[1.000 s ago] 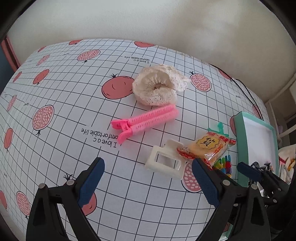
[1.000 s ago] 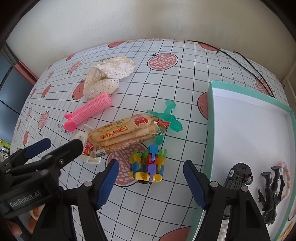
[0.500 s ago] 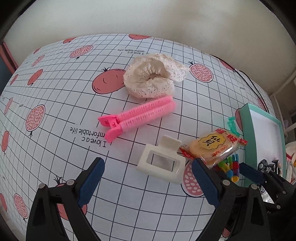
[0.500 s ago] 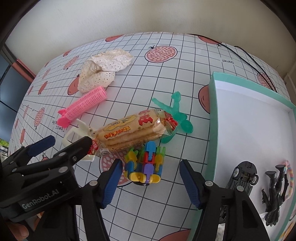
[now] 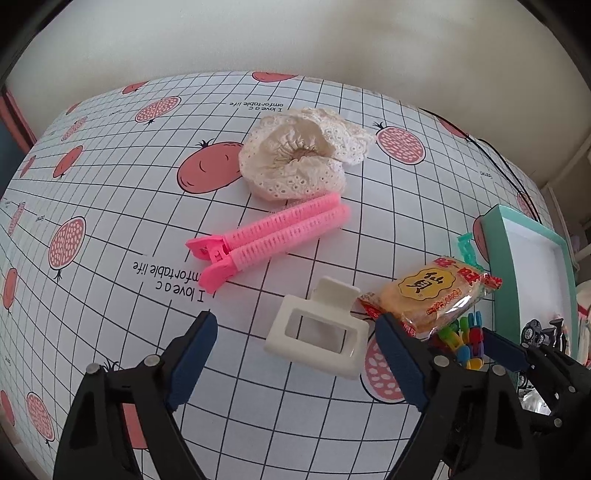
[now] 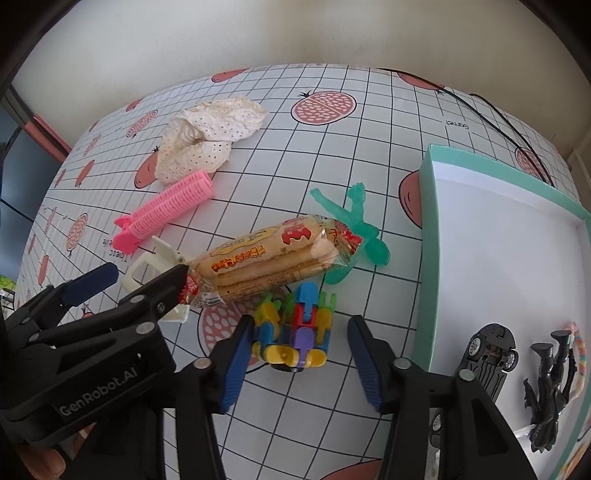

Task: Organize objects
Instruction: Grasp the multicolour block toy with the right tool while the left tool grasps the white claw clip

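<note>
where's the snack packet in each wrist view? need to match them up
Left wrist: snack packet at right of centre, just beyond the left gripper, whose jaws stand open.
Right wrist: snack packet at centre, beyond the open right gripper.
Shared landmark: pink hair clip.

a white tablecloth with black lines and pink fruit pictures covers the table. it has small upside-down words printed on it. a thin black cable lies across the far corner. a plain cream wall stands behind.
</note>
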Action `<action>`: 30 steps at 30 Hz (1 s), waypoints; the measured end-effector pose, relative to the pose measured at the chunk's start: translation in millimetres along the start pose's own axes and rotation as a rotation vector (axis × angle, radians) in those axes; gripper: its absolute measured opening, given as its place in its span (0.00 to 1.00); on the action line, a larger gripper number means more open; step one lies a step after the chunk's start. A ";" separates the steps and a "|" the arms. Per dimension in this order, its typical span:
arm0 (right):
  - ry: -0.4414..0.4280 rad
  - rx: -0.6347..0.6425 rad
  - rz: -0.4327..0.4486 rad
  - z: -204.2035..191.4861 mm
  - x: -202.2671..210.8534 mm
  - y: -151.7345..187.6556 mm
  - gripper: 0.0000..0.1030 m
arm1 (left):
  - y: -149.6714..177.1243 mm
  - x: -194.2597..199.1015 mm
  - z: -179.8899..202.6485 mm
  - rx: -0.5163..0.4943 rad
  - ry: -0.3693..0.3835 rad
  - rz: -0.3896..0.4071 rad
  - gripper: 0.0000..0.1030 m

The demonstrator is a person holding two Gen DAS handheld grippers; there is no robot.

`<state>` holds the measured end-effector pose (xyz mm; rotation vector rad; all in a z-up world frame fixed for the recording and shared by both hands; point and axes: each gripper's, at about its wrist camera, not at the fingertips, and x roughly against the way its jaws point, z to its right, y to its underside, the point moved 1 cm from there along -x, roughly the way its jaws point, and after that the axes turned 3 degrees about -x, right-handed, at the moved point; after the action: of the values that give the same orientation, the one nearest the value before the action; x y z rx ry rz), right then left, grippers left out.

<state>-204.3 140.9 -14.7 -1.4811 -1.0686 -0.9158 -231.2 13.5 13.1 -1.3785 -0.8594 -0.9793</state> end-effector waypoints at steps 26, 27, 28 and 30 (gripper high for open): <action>-0.060 -0.019 0.024 1.2 12.2 1.7 0.40 | 1.5 7.3 -13.7 0.055 -0.009 -0.004 0.53; -0.062 -0.017 0.028 1.1 14.8 1.6 0.40 | 1.0 10.1 -14.0 0.057 -0.009 0.001 0.53; -0.063 -0.014 0.033 1.4 17.5 1.4 0.40 | 0.0 12.4 -15.0 0.059 -0.008 0.005 0.53; -0.063 -0.014 0.042 2.3 22.6 0.2 0.40 | -2.4 19.5 -14.4 0.061 -0.004 0.019 0.53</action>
<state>-197.1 146.6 6.0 -1.5477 -1.0744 -0.8537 -226.9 -1.8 31.6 -1.3347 -0.8712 -0.9282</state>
